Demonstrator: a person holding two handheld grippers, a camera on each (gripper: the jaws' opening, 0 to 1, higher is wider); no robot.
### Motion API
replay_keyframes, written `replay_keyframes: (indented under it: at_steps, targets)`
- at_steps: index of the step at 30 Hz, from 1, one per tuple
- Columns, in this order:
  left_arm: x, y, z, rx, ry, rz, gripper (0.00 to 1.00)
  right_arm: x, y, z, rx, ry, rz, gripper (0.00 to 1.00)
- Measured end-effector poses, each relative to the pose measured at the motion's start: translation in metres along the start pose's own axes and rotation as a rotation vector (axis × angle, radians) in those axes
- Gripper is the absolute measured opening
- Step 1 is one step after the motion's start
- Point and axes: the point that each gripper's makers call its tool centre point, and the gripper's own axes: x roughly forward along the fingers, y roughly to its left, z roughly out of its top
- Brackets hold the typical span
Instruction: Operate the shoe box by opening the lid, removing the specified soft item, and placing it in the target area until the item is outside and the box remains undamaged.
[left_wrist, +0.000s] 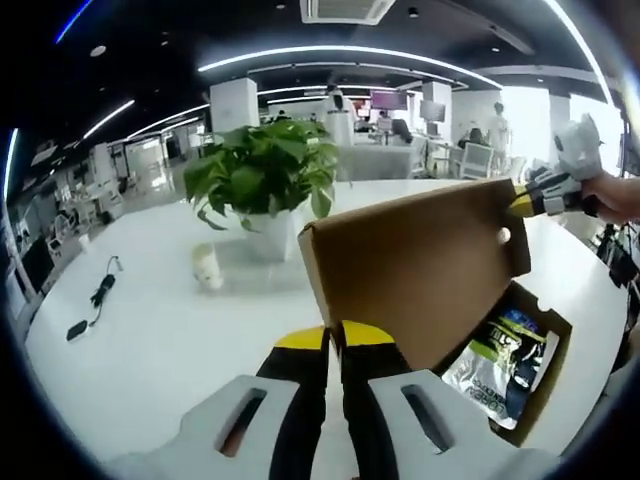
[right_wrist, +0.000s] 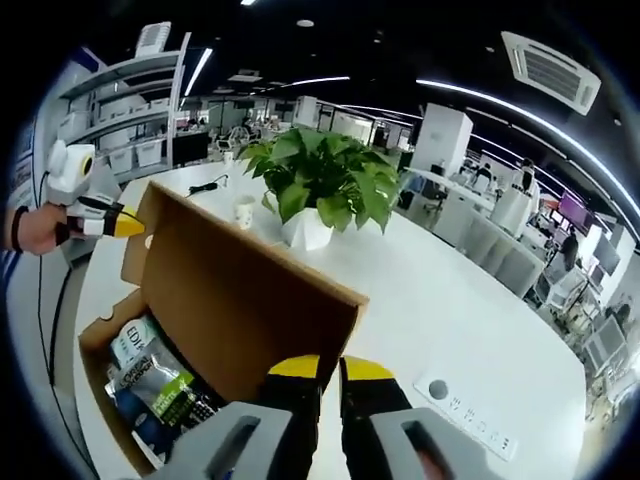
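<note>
A brown cardboard shoe box (left_wrist: 520, 380) sits on a big white table (left_wrist: 150, 340). Its lid (left_wrist: 420, 270) stands up, tipped open. Inside the box lie soft shiny packets (left_wrist: 500, 365) with printed words on them; they are still inside, below the lid.

In the left gripper view, the left gripper (left_wrist: 333, 338) has its yellow tips pinching the lid's near corner. The right gripper (left_wrist: 530, 200) holds the lid's far top corner, with a hand (left_wrist: 615, 195) behind it.

In the right gripper view, the right gripper (right_wrist: 331, 368) has its yellow tips pressed on the lid's (right_wrist: 240, 300) edge, and the left gripper (right_wrist: 125, 225) pinches the other corner near the packets (right_wrist: 150, 385).

A green potted plant (left_wrist: 265, 175) in a white pot stands just behind the box. A small white cup (left_wrist: 206, 266) is beside it. A black cable (left_wrist: 98, 295) lies well apart near the table's far edge. Lots of bare table spreads out between the box and the cable.
</note>
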Motion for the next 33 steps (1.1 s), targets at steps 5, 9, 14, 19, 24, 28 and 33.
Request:
replay_keyframes:
  at_steps: [5,9,14,19,24,28,33]
  targets:
    - [0.007,0.003,0.000,-0.008,0.009,0.003,0.02,0.008,-0.003,-0.001,0.000,0.013,0.004,0.01]
    - [0.011,0.006,-0.002,-0.018,0.013,0.002,0.01,0.014,-0.004,-0.002,0.001,0.019,0.006,0.01]
    - [0.017,0.007,-0.003,-0.020,0.022,0.004,0.01,0.020,-0.005,-0.003,-0.007,0.035,0.010,0.01]
    - [0.023,0.010,-0.003,-0.031,0.035,0.000,0.01,0.026,-0.008,-0.004,-0.004,0.043,0.010,0.01]
    - [0.029,0.011,-0.005,-0.032,0.049,-0.004,0.01,0.036,-0.011,-0.005,-0.007,0.062,0.009,0.01]
    - [0.032,0.013,-0.006,-0.052,0.056,-0.006,0.01,0.041,-0.013,-0.007,0.007,0.067,0.009,0.01]
    - [0.036,0.014,-0.007,-0.044,0.064,-0.010,0.01,0.048,-0.014,-0.009,0.030,0.073,0.007,0.01]
